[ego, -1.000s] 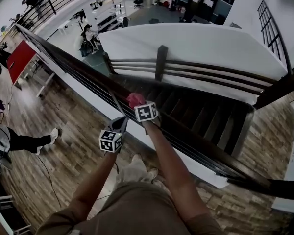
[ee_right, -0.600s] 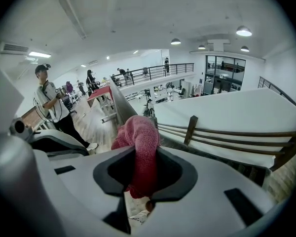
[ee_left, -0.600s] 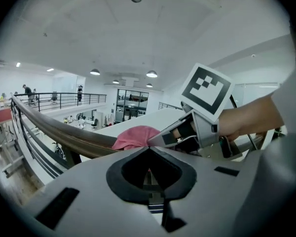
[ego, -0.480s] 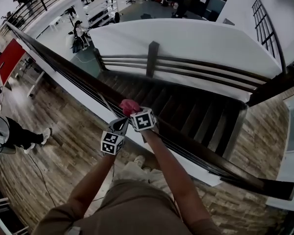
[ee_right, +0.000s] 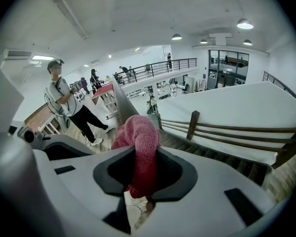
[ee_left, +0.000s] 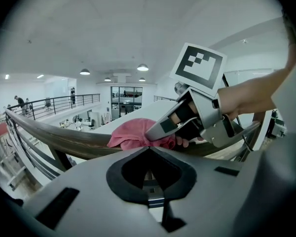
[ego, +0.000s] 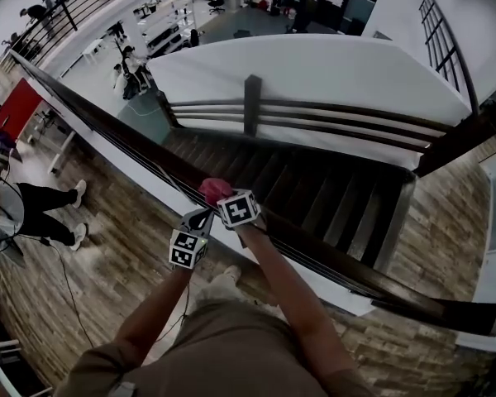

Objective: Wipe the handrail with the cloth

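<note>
pink cloth pinched on the handrail, left gripper idle beside it

the right gripper (ee_right: 142, 169) has its jaws pressed together on the cloth (ee_right: 139, 132). a fold of the pink fabric runs down through the gap between them, and the rest bunches up in a rounded wad above the tips. that wad rests on top of the handrail (ego: 124, 131), on its dark wooden top edge. the right gripper comes at the handrail from the near side, and its marker cube (ego: 238, 209) is just short of the rail.

the left gripper (ego: 200, 219) has its jaws brought together with nothing between them. it points toward the handrail from the near side and sits just beside the right gripper. its tips are close to the cloth, and whether they touch the rail cannot be told.

the handrail runs diagonally, with thin horizontal bars below it. on its far side a dark staircase (ego: 314, 193) drops away, bounded by a white wall (ego: 314, 69). on its near side is a wooden floor (ego: 107, 259), where the person's arms reach out to the grippers. a second person (ee_right: 64, 100) stands on that floor, on the same side of the handrail and well apart from the cloth.
</note>
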Demonstrator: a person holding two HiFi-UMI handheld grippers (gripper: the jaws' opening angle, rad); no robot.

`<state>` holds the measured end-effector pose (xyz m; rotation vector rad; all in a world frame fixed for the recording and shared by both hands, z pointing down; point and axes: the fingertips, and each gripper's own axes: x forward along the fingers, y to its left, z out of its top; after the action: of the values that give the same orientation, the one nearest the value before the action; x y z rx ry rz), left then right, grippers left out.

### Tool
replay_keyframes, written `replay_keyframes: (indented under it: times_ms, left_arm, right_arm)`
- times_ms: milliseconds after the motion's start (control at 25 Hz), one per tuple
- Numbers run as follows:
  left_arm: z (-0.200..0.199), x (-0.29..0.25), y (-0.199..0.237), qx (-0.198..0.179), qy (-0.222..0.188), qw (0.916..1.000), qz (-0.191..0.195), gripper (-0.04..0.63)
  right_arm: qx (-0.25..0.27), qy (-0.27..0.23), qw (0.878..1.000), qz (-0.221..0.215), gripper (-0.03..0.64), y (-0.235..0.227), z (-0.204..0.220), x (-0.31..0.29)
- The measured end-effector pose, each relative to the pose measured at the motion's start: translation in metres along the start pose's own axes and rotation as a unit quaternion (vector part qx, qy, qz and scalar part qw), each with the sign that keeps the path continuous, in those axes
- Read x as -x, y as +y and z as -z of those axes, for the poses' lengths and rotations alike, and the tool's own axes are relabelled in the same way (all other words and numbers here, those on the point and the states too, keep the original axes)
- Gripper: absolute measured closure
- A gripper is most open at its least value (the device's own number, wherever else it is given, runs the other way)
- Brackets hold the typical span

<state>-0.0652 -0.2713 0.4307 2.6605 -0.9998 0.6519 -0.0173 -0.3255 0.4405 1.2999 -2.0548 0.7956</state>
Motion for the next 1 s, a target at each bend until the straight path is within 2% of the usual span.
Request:
replay_keyframes:
  times_ms: [360,640,1000]
  left_arm:
    - [-0.018,-0.002,-0.118,-0.005,-0.012,0.9999,0.001,0.578]
    - [-0.020,-0.015,-0.226,-0.025,-0.024,0.9992,0.017,0.578]
    - [-0.007,-0.019,-0.320,-0.015,-0.021,0.9993,0.026,0.578]
  right_arm:
    - [0.022,0.009,1.000,-0.003,0.515,-0.044,0.080,0.091]
    - [0.044,0.009,0.999,0.003,0.515,-0.096,0.164,0.168]
    - [0.036,0.006,0.999,0.006,0.515,-0.126,0.216,0.220]
